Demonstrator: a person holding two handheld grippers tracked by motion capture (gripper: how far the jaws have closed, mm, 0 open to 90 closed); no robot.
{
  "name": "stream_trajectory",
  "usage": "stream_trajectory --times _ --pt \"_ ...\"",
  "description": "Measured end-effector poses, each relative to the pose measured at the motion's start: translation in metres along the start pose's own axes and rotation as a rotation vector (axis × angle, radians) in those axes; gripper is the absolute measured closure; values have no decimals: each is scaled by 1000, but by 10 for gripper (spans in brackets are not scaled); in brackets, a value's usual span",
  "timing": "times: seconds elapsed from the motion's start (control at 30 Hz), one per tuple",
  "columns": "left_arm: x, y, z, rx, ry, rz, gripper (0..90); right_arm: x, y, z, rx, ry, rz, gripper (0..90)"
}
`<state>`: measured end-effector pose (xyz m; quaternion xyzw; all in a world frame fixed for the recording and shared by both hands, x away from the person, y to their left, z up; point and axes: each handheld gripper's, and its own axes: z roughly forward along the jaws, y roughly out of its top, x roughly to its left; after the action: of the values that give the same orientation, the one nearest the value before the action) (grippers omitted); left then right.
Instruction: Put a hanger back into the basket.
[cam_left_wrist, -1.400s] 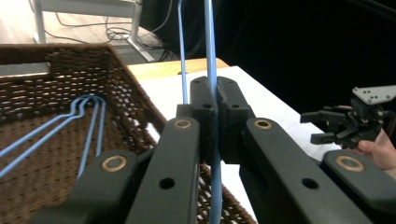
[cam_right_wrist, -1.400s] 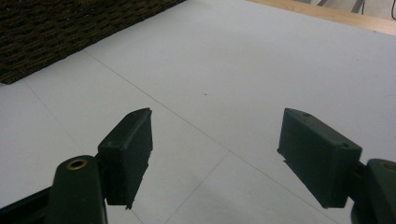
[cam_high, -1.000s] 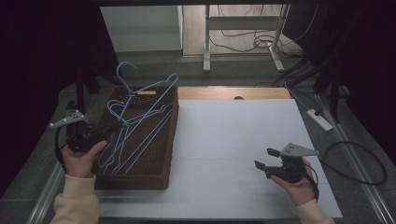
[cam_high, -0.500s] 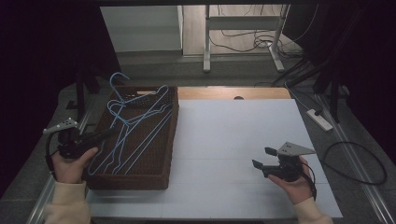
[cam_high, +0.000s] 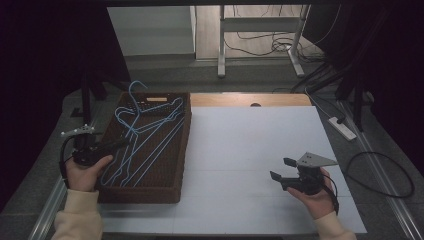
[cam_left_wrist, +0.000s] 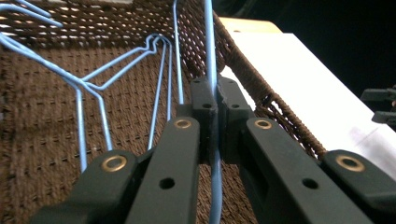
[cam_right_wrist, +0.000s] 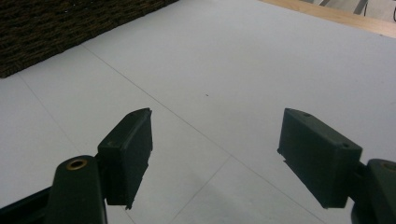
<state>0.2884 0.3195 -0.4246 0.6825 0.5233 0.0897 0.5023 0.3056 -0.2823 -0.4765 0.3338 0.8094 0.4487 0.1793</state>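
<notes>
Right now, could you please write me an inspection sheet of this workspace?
Surface: white table top, bare in the middle; wooden strip along its far edge.
Job's things: blue wire hangers piled in a brown woven basket at the table's left.
Clutter: nothing seen on the white top.
Grippers: left tool shut on one hanger wire inside the basket; right tool open, nothing between its jaws, above the table.
Cables: power strip and a looped cable on the floor, right.
Surroundings: dark room, metal frame legs beyond the table.

High view overlooks the basket (cam_high: 182, 150); tool views sit close.
</notes>
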Motion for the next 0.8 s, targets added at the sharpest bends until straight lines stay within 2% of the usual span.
stream_trajectory --times 0.27,0.37,0.5,0.67,0.73,0.8 --pt "4 0 21 99 0 -36 868 0 0 0 2 0 -2 266" --pt "5 1 27 118 4 -42 868 0 0 0 2 1 -2 267" --pt "6 2 35 149 25 -48 867 0 0 0 -1 1 -3 267" --pt "7 2 38 178 50 -63 865 0 0 0 0 1 -3 267" --pt "9 2 42 224 60 -73 864 1 0 0 -2 1 -3 267" --pt "9 3 44 236 71 -70 863 1 1 0 1 1 -5 267"
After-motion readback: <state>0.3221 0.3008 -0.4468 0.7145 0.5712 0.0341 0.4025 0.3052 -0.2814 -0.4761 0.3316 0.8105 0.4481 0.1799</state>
